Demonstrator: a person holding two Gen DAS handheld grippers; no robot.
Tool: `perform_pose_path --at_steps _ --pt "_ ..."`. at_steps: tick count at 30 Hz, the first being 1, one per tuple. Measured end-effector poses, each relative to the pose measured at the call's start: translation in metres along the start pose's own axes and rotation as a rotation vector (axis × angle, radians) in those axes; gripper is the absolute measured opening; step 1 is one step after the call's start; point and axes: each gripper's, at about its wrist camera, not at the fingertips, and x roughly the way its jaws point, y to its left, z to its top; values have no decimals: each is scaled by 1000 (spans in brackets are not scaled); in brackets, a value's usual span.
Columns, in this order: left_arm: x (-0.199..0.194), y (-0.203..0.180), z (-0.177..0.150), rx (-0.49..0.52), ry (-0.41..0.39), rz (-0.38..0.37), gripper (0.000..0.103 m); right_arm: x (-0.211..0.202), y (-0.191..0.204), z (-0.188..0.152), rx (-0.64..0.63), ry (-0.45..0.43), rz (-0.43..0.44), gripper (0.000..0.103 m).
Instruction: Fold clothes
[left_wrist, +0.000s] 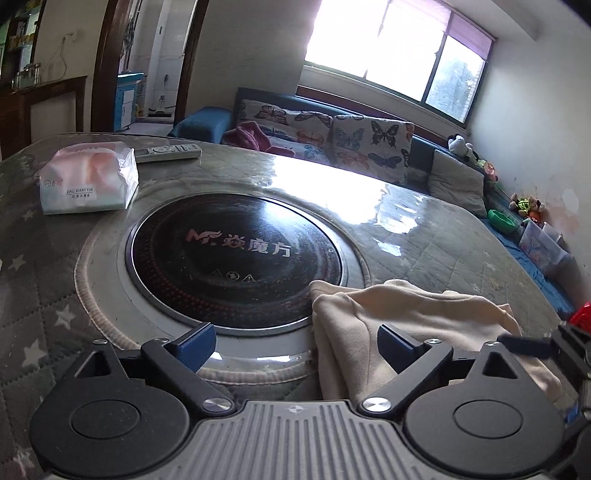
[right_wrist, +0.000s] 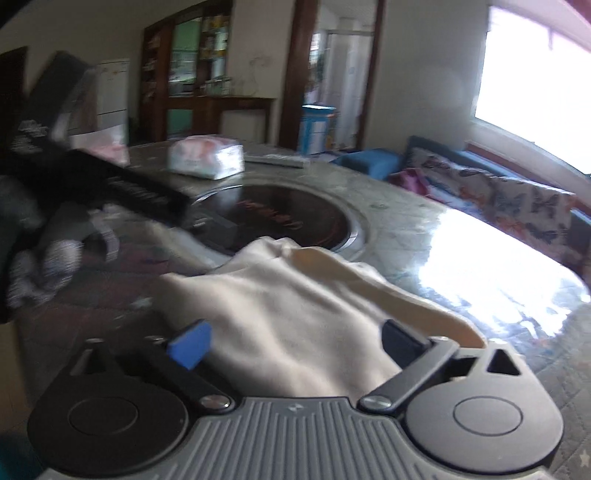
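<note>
A cream garment (left_wrist: 410, 314) lies crumpled on the glass-topped table at the near right of the left wrist view. My left gripper (left_wrist: 295, 347) is open; its right finger sits over the garment's left part and its left finger over bare table. In the right wrist view the same garment (right_wrist: 288, 299) spreads out in front of and under my right gripper (right_wrist: 295, 343), which is open with the cloth between its fingers. The right gripper also shows at the right edge of the left wrist view (left_wrist: 554, 347); the left gripper (right_wrist: 96, 184) shows blurred at the left of the right wrist view.
A round black heater plate (left_wrist: 232, 258) is set in the table's middle. A tissue pack (left_wrist: 88, 177) and a remote control (left_wrist: 168, 152) lie at the far left. A butterfly-print sofa (left_wrist: 332, 136) with cushions and toys runs behind the table.
</note>
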Motion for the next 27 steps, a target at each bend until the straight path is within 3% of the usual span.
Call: perform_pose_path --at_steps 3,6,14,20,27 --pt "-5 0 -6 17 -4 14 96 3 0 5 27 -14 -11 103" --pt "-10 9 -9 -31 -5 14 98 9 1 13 34 -29 -31 103" --pt "-22 34 -12 -126 -10 6 103 35 26 8 -25 24 -38 103" --pt "-22 45 -18 -157 -13 -18 103 24 30 9 15 -10 -85 103" --pt "-19 50 -26 -166 4 -35 103 27 39 2 26 35 -121 103"
